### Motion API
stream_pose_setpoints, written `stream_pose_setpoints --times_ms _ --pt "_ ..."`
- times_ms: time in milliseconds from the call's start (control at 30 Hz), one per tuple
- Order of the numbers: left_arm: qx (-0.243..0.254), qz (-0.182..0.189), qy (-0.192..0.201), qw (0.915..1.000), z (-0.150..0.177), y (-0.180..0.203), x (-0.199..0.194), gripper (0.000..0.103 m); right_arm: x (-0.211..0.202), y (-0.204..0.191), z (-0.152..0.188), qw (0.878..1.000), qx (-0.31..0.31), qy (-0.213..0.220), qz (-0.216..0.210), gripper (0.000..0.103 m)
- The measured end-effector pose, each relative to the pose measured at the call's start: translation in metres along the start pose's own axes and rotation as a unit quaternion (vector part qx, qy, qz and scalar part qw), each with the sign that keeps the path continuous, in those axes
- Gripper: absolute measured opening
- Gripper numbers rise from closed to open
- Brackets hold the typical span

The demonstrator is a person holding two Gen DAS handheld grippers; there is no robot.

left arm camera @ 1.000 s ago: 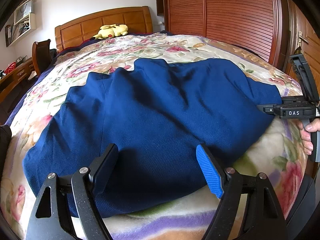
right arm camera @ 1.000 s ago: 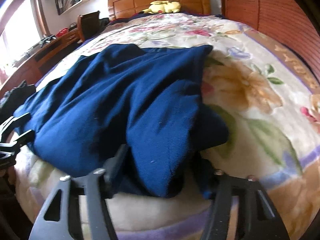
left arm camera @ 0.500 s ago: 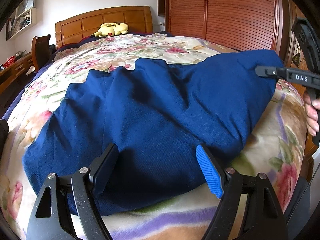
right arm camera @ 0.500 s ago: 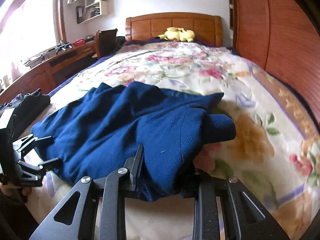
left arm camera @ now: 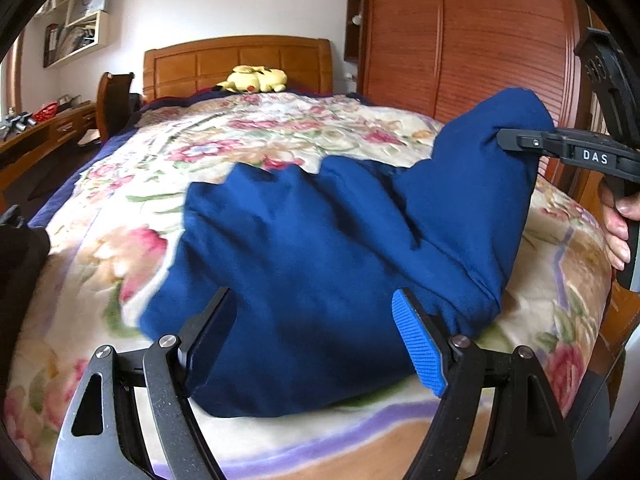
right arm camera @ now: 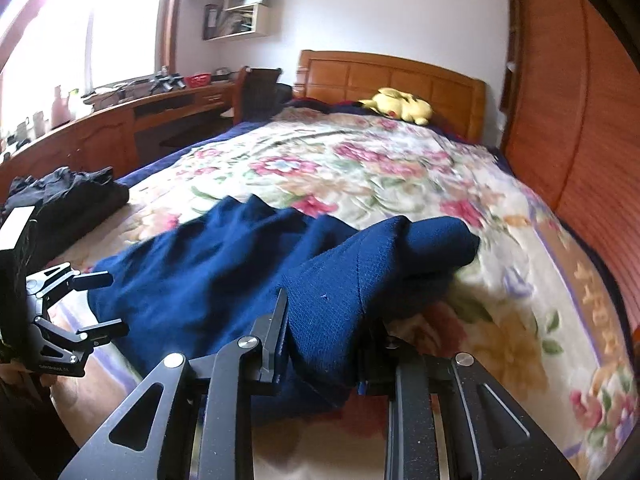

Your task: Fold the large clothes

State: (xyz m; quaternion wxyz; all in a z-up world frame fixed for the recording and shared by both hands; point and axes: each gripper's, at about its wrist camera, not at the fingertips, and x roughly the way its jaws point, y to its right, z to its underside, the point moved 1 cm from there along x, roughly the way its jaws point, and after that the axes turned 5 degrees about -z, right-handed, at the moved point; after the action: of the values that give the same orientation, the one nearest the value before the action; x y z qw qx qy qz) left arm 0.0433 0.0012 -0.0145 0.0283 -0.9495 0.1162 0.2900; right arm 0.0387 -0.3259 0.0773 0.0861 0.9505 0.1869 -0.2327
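- Navy knit garment lay on the bed's floral blanket, one side lifted.
- "DAS" was printed on the right hand-held gripper, clamped tight on that lifted corner.
- Left hand-held gripper gaped wide, ribbed blue pad showing, gripping nothing.

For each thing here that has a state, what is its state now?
Dark blue knitted garment: on the bed, right side lifted.
Right gripper: shut on the garment's edge.
Left gripper: open, holding nothing.
Yellow plush toy: lying by the headboard.
Reddish wooden wardrobe doors: closed.
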Motion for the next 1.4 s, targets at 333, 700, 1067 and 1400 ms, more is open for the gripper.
stream_pose_setpoints --times_ms 333,700,1067,1400 --pt "-0.042 -0.029 0.015 0.9986 0.006 -0.057 -0.019 0.081 0.027 -0.068 -0.048 0.996 -0.07 0.026 -0.05 0.024" --pt "-0.069 -0.078 0.018 0.9944 0.03 -0.119 -0.043 0.081 0.093 -0.149 -0.033 0.978 -0.147 -0.045 -0.141 0.025" --pt "-0.093 -0.091 0.025 0.9913 0.031 -0.139 -0.044 0.081 0.117 -0.157 -0.016 0.974 -0.122 -0.073 -0.174 0.053" --pt "-0.085 -0.093 0.032 0.9916 0.028 -0.132 -0.043 0.081 0.075 -0.121 0.004 0.983 -0.055 -0.037 -0.174 0.063"
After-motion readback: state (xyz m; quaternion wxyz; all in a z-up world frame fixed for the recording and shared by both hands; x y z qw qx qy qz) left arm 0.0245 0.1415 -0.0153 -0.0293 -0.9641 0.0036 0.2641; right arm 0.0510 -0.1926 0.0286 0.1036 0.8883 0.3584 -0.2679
